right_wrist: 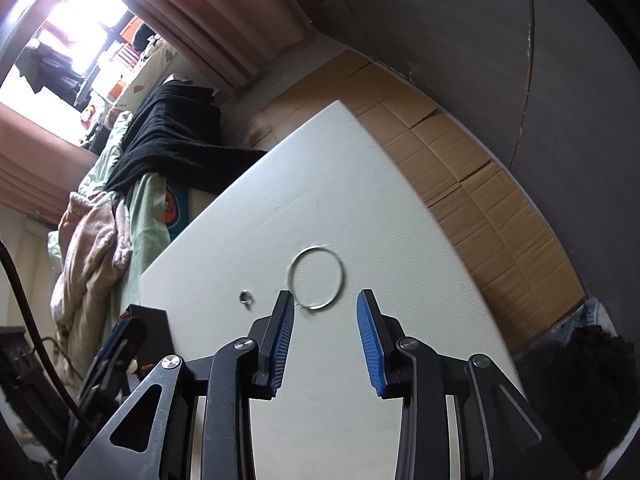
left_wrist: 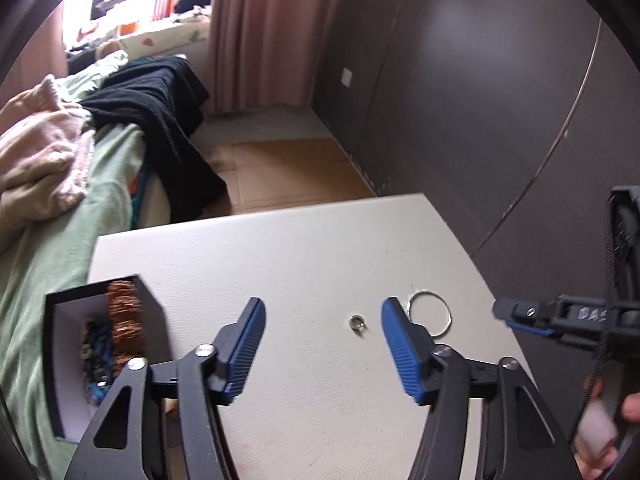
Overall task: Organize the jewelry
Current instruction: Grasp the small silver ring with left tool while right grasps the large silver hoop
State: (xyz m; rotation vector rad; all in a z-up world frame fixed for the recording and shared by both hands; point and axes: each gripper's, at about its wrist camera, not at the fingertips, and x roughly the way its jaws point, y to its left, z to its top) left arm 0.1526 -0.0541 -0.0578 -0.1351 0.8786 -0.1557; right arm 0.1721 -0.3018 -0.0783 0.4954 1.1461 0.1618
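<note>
Blue-padded left hand-held gripper (left_wrist: 323,312) tilts down over the table (left_wrist: 304,248), jaws apart, empty; right hand-held gripper (right_wrist: 326,300) likewise, bangle (right_wrist: 316,278) at twelve o'clock.

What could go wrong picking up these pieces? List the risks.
1. The small ring lies flat on the table; the open left hand-held gripper could flick it away.
2. The thin bangle gives the open right hand-held gripper little to pinch.
3. The black box overhangs the table edge.
</note>
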